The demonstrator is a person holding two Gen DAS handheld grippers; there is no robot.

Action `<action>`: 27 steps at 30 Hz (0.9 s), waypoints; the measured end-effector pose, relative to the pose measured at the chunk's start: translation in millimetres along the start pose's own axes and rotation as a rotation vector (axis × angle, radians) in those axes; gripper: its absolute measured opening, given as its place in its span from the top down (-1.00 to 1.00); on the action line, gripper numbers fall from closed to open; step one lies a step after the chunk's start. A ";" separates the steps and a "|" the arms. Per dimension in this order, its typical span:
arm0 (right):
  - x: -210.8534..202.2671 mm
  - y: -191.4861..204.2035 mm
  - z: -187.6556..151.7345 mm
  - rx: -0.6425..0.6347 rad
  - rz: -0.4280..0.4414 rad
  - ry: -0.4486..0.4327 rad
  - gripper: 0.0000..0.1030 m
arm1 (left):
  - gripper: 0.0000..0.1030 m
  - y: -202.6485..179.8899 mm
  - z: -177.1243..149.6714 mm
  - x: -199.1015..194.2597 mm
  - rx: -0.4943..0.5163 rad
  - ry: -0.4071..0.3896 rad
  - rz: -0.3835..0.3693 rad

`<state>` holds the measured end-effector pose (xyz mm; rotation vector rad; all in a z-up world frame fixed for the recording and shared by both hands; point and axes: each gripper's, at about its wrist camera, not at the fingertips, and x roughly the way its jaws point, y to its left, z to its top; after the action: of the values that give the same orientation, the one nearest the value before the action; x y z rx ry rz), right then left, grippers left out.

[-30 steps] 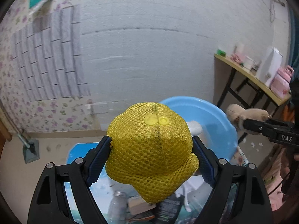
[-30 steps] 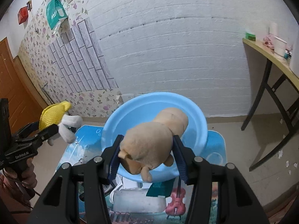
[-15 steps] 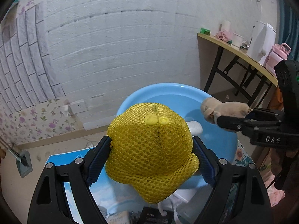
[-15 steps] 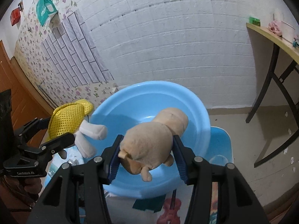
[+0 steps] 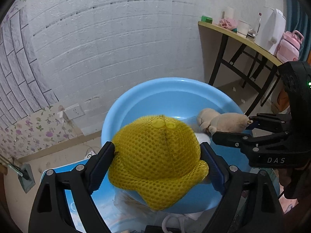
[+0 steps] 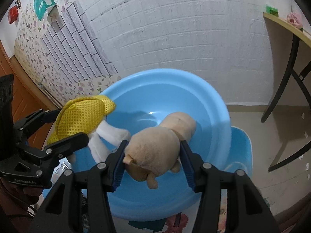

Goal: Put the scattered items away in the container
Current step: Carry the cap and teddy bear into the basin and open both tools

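While your left claw [image 5: 157, 163] grips the yellow mesh cap of a white plush toy [image 5: 155, 163], its blue-padded fingers [image 5: 101, 163] press into both sides of the mesh and carry it above the near left rim of the round light-blue plastic basin [image 5: 175, 95]. In the right wrist view the same yellow mesh cap [image 6: 83, 116] sits over the basin's left edge, with the toy's white limbs [image 6: 105, 137] dangling inside the rim. Your right claw [image 6: 153, 155] is closed on the tan plush bear [image 6: 155, 145], squeezing its body between the blue pads, and it hangs over the middle of the light-blue basin [image 6: 219, 104], clear of the bottom. From the left wrist camera, the tan bear [image 5: 223, 120] appears just right of the yellow cap, held by the right claw [image 5: 231, 128]. The basin rests on a blue printed desk [image 6: 243, 147], and a wooden side table [image 5: 243, 38] holding cups and bottles stands against the white brick wall [image 5: 126, 48].
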<state>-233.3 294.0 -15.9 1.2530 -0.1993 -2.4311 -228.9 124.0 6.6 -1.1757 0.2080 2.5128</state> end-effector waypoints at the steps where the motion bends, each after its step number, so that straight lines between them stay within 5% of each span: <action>1: 3.5 -1.2 -1.7 0.002 0.003 0.012 -0.02 | -0.71 -0.4 -0.4 0.9 -0.002 0.004 -0.001; 11: 4.3 0.2 -7.4 0.004 0.000 0.036 -0.08 | -0.73 -5.4 -1.7 -7.4 0.009 -0.001 -0.016; 15: -2.8 7.9 -5.9 -0.020 -0.006 0.018 -0.32 | -0.82 -8.7 -5.5 -18.3 0.009 -0.013 -0.022; 19: -14.5 11.6 -9.0 -0.037 -0.024 0.009 -0.34 | -0.83 -10.4 -12.3 -31.8 0.002 -0.013 -0.036; 27: -53.3 31.4 -23.3 -0.075 -0.059 -0.021 -0.34 | -0.94 -1.1 -37.8 -68.9 -0.095 -0.033 -0.018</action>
<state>-177.9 288.4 19.8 1.2174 -0.0774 -2.4784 -160.8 96.8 35.0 -1.1657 0.0702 2.5491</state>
